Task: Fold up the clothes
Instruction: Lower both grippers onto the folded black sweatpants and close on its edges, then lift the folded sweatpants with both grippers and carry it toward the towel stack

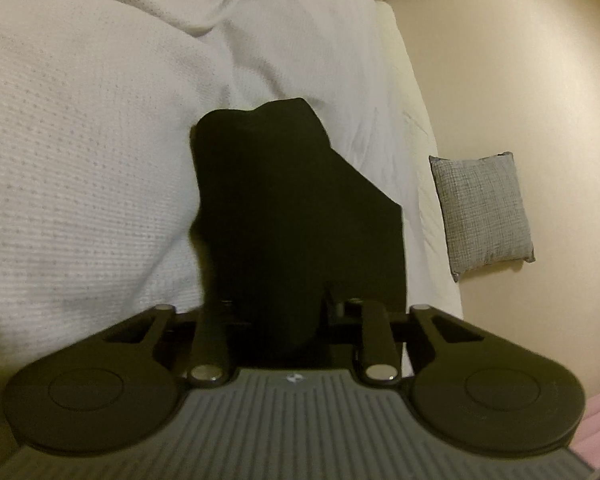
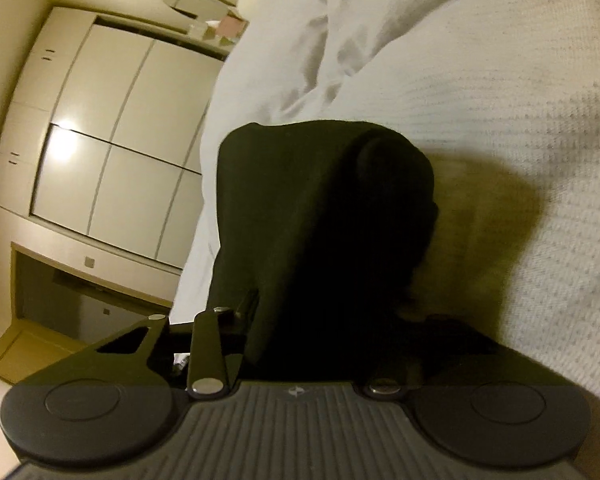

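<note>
1. I see a white textured bedspread (image 1: 100,140) covering the bed.
2. A grey cushion (image 1: 482,212) lies on the beige floor (image 1: 520,80) beside it.
3. Pale wardrobe doors (image 2: 112,128) and a round mirror (image 2: 196,2) show in my right view.

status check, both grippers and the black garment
Left gripper shut on black garment. Right gripper also clamped on it. Garment hangs over white bedspread. Nothing in the way.

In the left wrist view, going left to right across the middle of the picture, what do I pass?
White bed cover → black garment, hanging from the left gripper → bare edge of the mattress → grey cushion on the beige floor.
</note>
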